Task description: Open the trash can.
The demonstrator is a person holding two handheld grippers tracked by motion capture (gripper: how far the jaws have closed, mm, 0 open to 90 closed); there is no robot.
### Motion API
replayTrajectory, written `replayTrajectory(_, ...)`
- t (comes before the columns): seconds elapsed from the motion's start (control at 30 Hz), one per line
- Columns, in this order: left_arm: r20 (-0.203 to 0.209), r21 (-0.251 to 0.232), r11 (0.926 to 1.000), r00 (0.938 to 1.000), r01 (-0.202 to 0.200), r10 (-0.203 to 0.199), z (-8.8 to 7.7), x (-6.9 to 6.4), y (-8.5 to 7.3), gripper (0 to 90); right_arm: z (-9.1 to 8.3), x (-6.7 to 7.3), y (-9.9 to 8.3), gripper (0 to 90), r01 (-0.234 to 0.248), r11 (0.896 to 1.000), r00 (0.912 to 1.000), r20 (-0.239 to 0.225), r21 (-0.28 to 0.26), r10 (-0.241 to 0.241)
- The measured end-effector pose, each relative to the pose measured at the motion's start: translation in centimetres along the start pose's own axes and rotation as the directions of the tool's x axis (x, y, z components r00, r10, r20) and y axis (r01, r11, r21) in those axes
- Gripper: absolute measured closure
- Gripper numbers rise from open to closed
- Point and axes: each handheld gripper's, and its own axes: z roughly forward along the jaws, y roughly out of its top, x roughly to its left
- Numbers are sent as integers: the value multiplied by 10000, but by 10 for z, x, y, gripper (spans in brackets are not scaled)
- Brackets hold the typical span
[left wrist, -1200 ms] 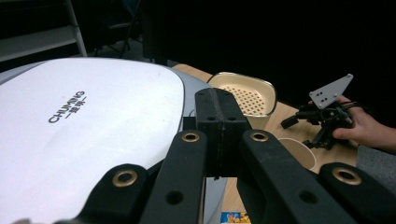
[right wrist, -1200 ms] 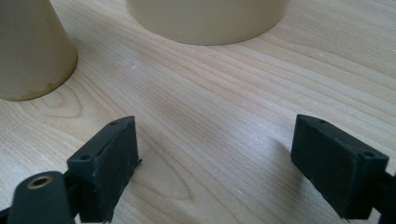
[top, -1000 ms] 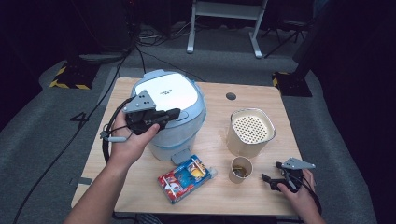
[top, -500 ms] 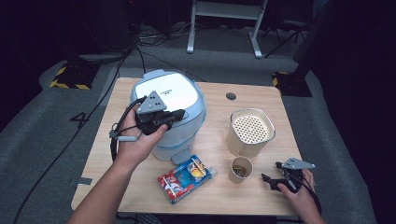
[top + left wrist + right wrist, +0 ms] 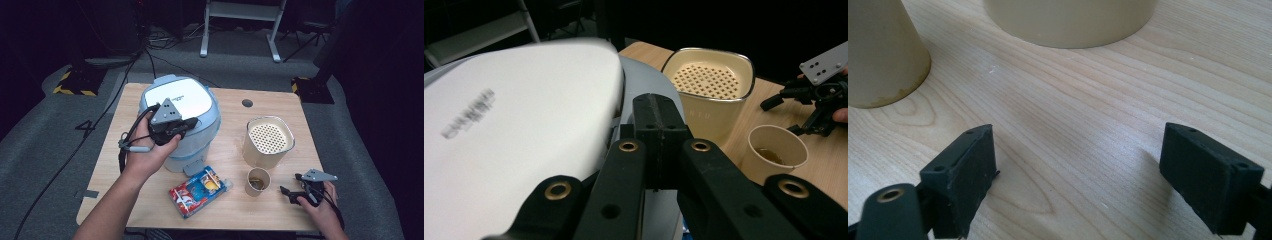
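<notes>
The surface is a pale wooden top, and the biggest thing on it is the blue-and-white appliance, a cooker-like pot with a domed white lid, standing at the back left. The work in hand looks like getting at that lid: the left tool hangs over the front edge of the lid, its jaws pressed together with nothing between them, and from the left gripper view the closed tips point across the lid's rim toward the right side of the surface. Whether the tips actually touch the lid I cannot tell. I judge the step to be the approach to a latch or button at the lid's front; the next move would call for a small, steady push or hook with the closed tips, placed squarely so they don't skid off the smooth dome. To the right stands the cream perforated container, in front of it the small paper cup, and near the front the snack packet. The right tool rests low at the front right, jaws parted and empty, near the cup but apart from it.
</notes>
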Motion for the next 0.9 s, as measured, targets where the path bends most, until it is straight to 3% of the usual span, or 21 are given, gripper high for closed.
replayTrajectory(0.13,-69,68,10000,10000,-59,59,0,0,0,900,0,0,0,151,-2,10000,10000,1,2,2)
replayTrajectory(0.37,357,-383,9985,9986,403,-389,-1,8,-4,900,0,0,0,151,-3,10000,10000,2,2,3)
replayTrajectory(0.4,349,-526,9976,9984,456,-438,-1,9,-5,872,0,0,0,151,-2,10000,10000,1,3,2)
replayTrajectory(0.43,349,-526,9976,9984,456,-438,-1,9,-5,777,0,0,0,151,-1,10000,10000,2,3,1)
replayTrajectory(0.47,516,-862,9941,9968,652,-609,-1,9,-6,728,0,0,0,151,-3,10000,10000,0,2,3)
replayTrajectory(0.53,797,-1214,9904,9952,666,-572,-2,9,-7,604,0,0,0,151,-3,10000,10000,1,2,3)
replayTrajectory(0.6,863,-1248,9903,9950,614,-509,-2,7,-6,509,0,0,0,151,-2,10000,10000,1,3,2)
replayTrajectory(0.7,907,-1228,9918,9956,350,-239,-8,0,-6,484,0,0,0,151,-2,10000,10000,1,2,2)
replayTrajectory(0.9,984,-1266,9916,9951,247,-123,-23,-14,-11,443,0,0,0,151,-4,10000,10000,-3,2,4)
